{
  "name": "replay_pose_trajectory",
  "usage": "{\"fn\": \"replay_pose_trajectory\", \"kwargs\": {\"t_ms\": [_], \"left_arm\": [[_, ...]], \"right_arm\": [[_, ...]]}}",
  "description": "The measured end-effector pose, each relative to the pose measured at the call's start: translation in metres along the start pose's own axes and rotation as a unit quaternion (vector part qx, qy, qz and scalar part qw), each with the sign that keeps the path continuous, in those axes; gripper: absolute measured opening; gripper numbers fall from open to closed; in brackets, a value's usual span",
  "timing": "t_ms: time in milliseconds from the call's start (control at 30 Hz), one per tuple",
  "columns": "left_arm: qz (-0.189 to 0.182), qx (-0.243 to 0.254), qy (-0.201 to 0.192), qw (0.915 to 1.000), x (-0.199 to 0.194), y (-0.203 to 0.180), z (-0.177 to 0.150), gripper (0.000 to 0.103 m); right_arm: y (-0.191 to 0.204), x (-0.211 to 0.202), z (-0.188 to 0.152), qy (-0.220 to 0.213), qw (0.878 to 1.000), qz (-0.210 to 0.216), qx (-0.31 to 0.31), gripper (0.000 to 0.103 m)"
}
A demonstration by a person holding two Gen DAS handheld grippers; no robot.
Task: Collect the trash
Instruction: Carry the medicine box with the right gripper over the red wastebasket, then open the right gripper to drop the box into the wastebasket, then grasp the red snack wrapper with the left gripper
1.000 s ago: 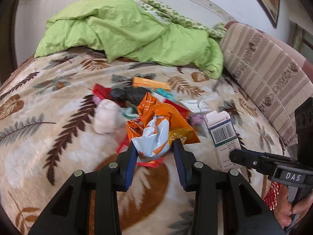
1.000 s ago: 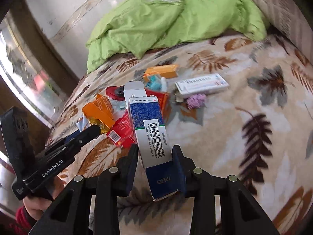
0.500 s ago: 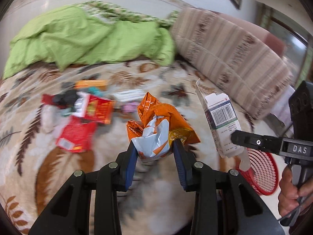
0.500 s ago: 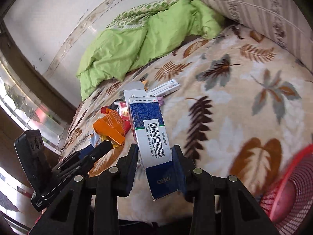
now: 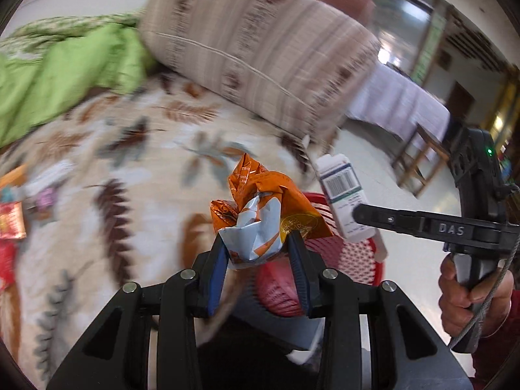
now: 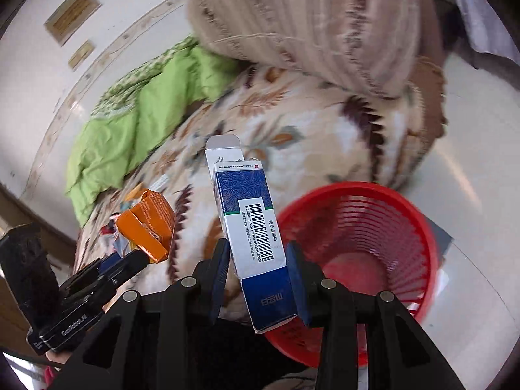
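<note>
My left gripper (image 5: 258, 260) is shut on a crumpled orange and silver snack wrapper (image 5: 263, 214), held above the bed's edge near a red mesh basket (image 5: 354, 256). My right gripper (image 6: 256, 266) is shut on a blue and white carton with a barcode (image 6: 252, 224), held up beside the red basket (image 6: 367, 247) on the floor. The carton (image 5: 344, 191) and the right gripper show at the right of the left wrist view. The wrapper (image 6: 146, 224) and the left gripper show at the lower left of the right wrist view.
The bed has a leaf-patterned blanket (image 5: 107, 169), a green quilt (image 6: 130, 130) at the back and a striped headboard cushion (image 5: 260, 55). More trash (image 5: 13, 214) lies at the left on the bed. A wooden chair (image 5: 419, 159) and a covered table stand beyond on the tiled floor.
Both grippers have swung right, away from the trash pile on the bed, carrying the wrapper and the carton to the red basket at the bed's edge. The view is blurred by motion.
</note>
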State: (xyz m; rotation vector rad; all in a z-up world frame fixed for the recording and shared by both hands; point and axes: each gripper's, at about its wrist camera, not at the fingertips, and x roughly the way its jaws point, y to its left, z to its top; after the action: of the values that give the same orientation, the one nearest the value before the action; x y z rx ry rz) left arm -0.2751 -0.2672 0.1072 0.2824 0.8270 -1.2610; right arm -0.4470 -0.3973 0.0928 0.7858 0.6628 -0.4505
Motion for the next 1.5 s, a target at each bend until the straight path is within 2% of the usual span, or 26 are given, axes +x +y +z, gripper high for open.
{"fn": "replay_pose_trajectory", "kwargs": {"t_ms": [133, 233, 400, 533, 633, 767, 900, 1000, 1133, 1200, 1233, 1300, 1367, 1467, 1500], "left_arm": [[-0.022, 0.020, 0.026, 0.9992, 0.030, -0.032, 0.005, 0.036], [-0.024, 0.013, 0.041, 0.9988, 0.043, -0.039, 0.007, 0.053], [-0.019, -0.006, 0.031, 0.9993, 0.031, -0.026, 0.006, 0.054], [0.015, -0.027, 0.005, 0.9995, 0.008, 0.000, 0.003, 0.062], [0.047, -0.039, -0.011, 0.9981, -0.012, 0.021, -0.003, 0.063], [0.086, -0.067, -0.023, 0.9938, -0.039, 0.055, -0.015, 0.064], [0.118, -0.105, -0.033, 0.9869, -0.065, 0.094, -0.031, 0.065], [0.151, -0.136, -0.039, 0.9782, -0.083, 0.128, -0.045, 0.067], [0.199, -0.205, -0.048, 0.9572, -0.104, 0.184, -0.068, 0.067], [0.227, -0.236, -0.058, 0.9432, -0.113, 0.214, -0.079, 0.067], [0.242, -0.246, -0.058, 0.9369, -0.115, 0.226, -0.083, 0.067], [0.269, -0.248, -0.051, 0.9294, -0.115, 0.243, -0.089, 0.067], [0.291, -0.240, -0.044, 0.9250, -0.108, 0.258, -0.090, 0.067], [0.284, -0.234, -0.030, 0.9294, -0.092, 0.270, -0.085, 0.067], [0.294, -0.227, -0.022, 0.9281, -0.085, 0.273, -0.084, 0.067]], "right_arm": [[-0.033, -0.010, -0.005, -0.003, 0.999, -0.034, 0.030, 0.042], [-0.050, -0.012, -0.007, -0.006, 0.997, -0.057, 0.043, 0.046], [-0.057, -0.016, -0.004, -0.017, 0.997, -0.060, 0.044, 0.047], [-0.038, -0.014, 0.002, -0.020, 0.999, -0.016, 0.029, 0.048], [-0.009, -0.004, 0.004, -0.018, 1.000, 0.006, 0.003, 0.053], [0.029, 0.014, 0.002, -0.003, 0.999, 0.025, -0.039, 0.054], [0.071, 0.039, -0.001, 0.017, 0.996, 0.051, -0.075, 0.054], [0.102, 0.055, -0.003, 0.027, 0.992, 0.070, -0.101, 0.054], [0.144, 0.078, -0.009, 0.047, 0.986, 0.087, -0.137, 0.055], [0.158, 0.089, -0.012, 0.057, 0.983, 0.093, -0.148, 0.055], [0.168, 0.096, -0.014, 0.064, 0.981, 0.097, -0.157, 0.055], [0.180, 0.105, -0.016, 0.073, 0.978, 0.100, -0.167, 0.055], [0.191, 0.115, -0.019, 0.081, 0.976, 0.104, -0.175, 0.055], [0.207, 0.129, -0.023, 0.090, 0.972, 0.110, -0.186, 0.055], [0.211, 0.133, -0.024, 0.093, 0.971, 0.111, -0.190, 0.055]]}}
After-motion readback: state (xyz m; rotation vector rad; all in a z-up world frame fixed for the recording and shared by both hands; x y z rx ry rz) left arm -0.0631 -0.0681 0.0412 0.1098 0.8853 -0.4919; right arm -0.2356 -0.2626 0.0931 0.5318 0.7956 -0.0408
